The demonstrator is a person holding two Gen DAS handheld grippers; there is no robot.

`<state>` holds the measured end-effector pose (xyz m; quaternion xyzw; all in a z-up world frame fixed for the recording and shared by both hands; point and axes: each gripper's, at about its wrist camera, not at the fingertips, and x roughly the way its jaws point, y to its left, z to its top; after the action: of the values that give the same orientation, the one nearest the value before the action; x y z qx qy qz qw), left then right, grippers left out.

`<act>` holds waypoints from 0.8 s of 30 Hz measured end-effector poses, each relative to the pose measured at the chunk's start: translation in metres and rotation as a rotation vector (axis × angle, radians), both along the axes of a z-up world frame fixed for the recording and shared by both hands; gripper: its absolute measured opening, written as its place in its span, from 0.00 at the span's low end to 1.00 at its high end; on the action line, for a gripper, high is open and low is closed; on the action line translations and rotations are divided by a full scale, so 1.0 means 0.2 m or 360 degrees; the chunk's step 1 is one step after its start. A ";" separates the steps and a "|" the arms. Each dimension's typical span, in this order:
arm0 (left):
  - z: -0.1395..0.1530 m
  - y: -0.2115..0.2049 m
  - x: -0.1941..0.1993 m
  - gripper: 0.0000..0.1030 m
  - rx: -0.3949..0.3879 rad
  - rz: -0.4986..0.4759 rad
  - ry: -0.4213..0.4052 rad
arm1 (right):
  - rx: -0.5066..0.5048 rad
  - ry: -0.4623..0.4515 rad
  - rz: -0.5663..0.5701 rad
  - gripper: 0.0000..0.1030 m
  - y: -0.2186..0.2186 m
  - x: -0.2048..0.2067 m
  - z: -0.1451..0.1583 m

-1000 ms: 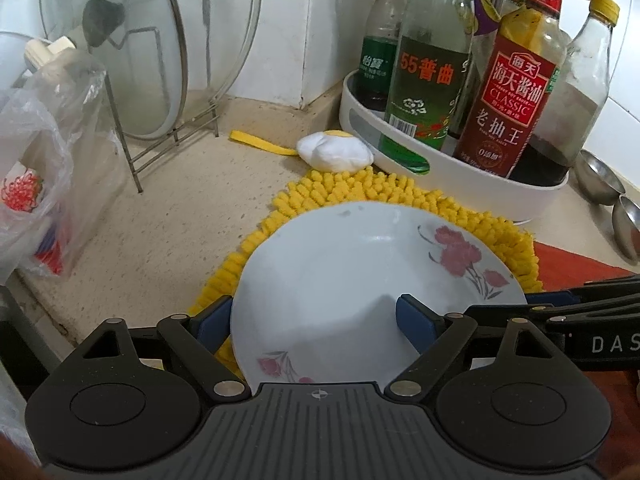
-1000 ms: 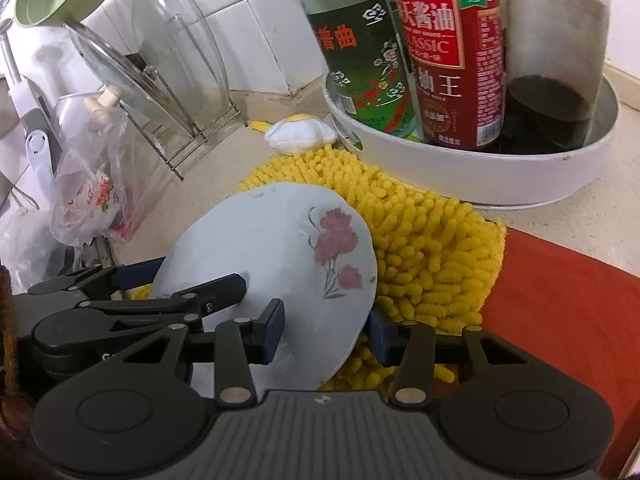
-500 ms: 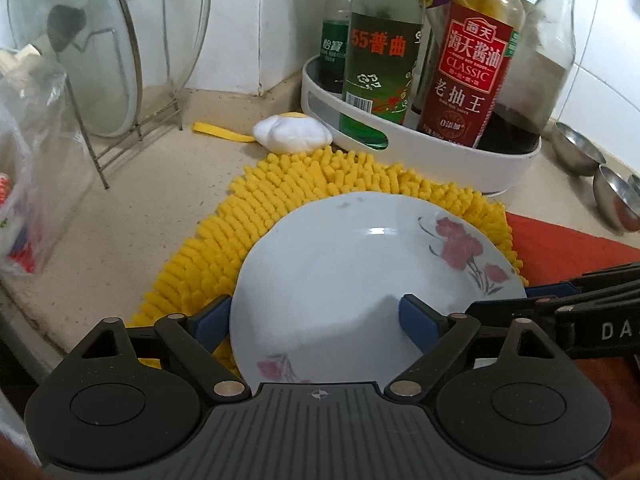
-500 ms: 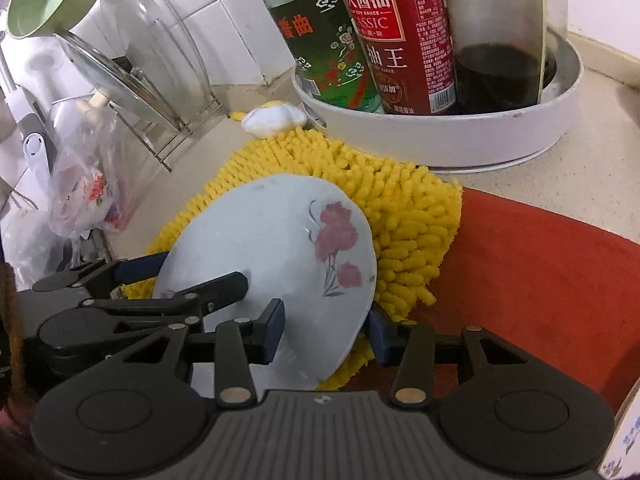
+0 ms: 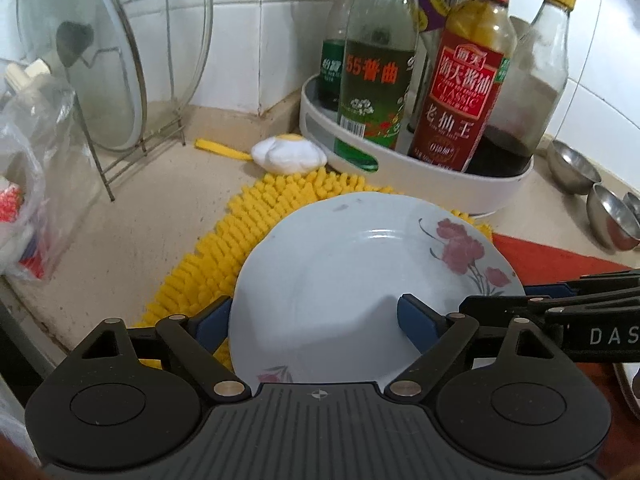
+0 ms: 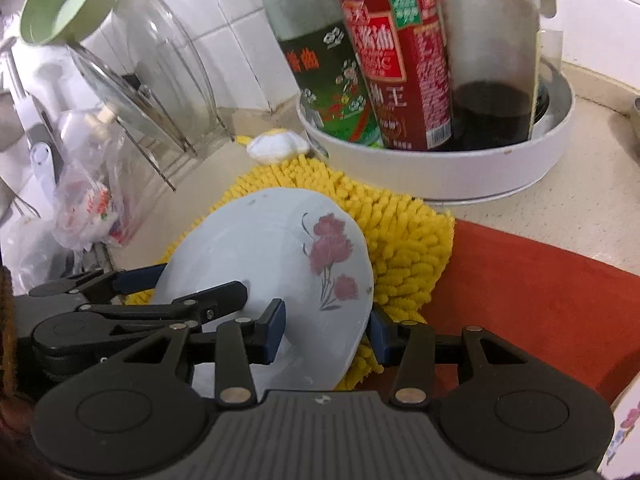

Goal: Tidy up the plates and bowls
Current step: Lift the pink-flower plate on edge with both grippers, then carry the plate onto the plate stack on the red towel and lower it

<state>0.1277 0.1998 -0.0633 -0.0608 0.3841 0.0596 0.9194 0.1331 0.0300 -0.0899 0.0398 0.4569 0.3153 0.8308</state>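
Observation:
A white plate [image 5: 360, 264] with pink flowers hangs tilted over the yellow shaggy mat [image 5: 240, 232]. My left gripper [image 5: 316, 320] straddles its near left rim. One blue pad sits at the outer edge and the other lies over the plate's well. These jaws stand wide and are closing with the plate between them. In the right wrist view my right gripper [image 6: 326, 330] is shut on the plate [image 6: 260, 248] at its right rim, one pad above and one below. The left gripper [image 6: 188, 284] shows there too, at the plate's left side.
A white round tray [image 5: 440, 184] of sauce bottles stands just behind the mat. Glass lids [image 5: 100, 60] lean in a wire rack at the back left, beside a plastic bag [image 5: 24, 200]. Steel bowls [image 5: 608, 220] sit far right. A red cloth [image 6: 540, 300] lies to the right.
The plate keeps its place between both grippers. Both views have drifted a little over the counter, and the bottle tray now looms closer in the right wrist view.

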 end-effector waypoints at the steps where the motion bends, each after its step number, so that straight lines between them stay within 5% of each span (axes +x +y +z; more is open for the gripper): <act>1: 0.01 -0.01 0.00 0.88 0.0004 -0.0002 -0.0009 | 0.0016 -0.0003 -0.0010 0.39 -0.01 0.00 0.01; 24: 0.12 -0.46 0.13 0.88 0.0056 -0.0289 -0.0084 | 0.0099 -0.0060 -0.0286 0.39 -0.48 -0.05 0.14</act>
<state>0.1539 0.1087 -0.0400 -0.0111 0.3626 -0.0187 0.9317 0.1237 -0.0663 -0.0628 0.1005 0.4257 0.2543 0.8625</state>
